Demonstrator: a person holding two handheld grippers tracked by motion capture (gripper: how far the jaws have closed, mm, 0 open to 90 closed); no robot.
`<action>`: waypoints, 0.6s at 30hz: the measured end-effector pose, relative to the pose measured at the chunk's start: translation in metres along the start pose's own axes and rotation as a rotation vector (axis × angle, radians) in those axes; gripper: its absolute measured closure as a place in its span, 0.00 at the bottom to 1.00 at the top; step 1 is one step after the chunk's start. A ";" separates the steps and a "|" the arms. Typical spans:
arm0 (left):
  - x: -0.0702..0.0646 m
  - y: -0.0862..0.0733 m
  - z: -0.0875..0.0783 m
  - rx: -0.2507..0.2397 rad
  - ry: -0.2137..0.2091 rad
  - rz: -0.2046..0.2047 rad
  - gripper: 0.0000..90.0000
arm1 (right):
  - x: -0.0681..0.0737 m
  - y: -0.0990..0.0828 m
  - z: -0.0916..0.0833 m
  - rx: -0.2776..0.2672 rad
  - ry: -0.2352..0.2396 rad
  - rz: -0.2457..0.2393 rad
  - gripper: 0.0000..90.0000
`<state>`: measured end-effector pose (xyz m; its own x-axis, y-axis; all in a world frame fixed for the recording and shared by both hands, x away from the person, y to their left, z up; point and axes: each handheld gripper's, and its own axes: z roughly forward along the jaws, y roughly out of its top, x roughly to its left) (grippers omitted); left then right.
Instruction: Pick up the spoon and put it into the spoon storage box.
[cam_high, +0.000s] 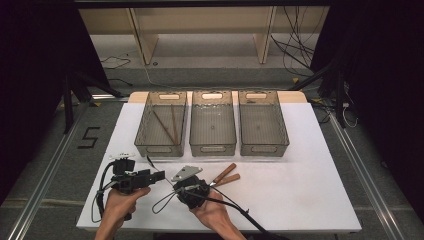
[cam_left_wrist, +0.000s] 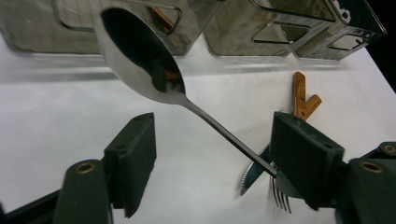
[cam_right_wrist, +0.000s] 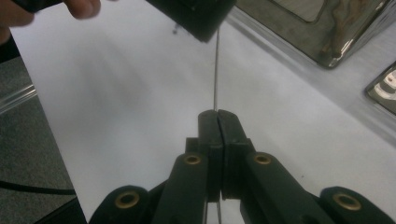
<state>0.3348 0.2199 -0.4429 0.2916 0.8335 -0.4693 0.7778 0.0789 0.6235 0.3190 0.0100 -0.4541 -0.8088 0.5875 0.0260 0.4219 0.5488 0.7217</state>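
The right tongs (cam_right_wrist: 218, 114) are clenched on the spoon (cam_left_wrist: 140, 53) handle near the surface's (cam_high: 300, 200) front edge, presenting it between the released left tongs (cam_left_wrist: 212, 158) for transfer.

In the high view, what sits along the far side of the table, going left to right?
Left bin holding thin wooden sticks → middle bin → right bin, side by side on the white tabletop.
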 end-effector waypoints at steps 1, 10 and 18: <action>0.000 0.000 0.001 -0.001 -0.011 -0.010 0.37 | 0.000 0.000 0.000 -0.001 0.002 0.001 1.00; -0.002 -0.004 0.010 0.013 -0.089 -0.045 0.52 | 0.002 0.000 -0.001 -0.017 0.004 0.003 1.00; -0.001 -0.005 0.012 0.008 -0.115 -0.063 0.66 | 0.003 0.000 -0.003 -0.038 0.005 0.005 1.00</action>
<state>0.3375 0.2117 -0.4529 0.3036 0.7590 -0.5760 0.8009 0.1242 0.5858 0.3157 0.0098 -0.4521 -0.8087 0.5873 0.0326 0.4098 0.5228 0.7475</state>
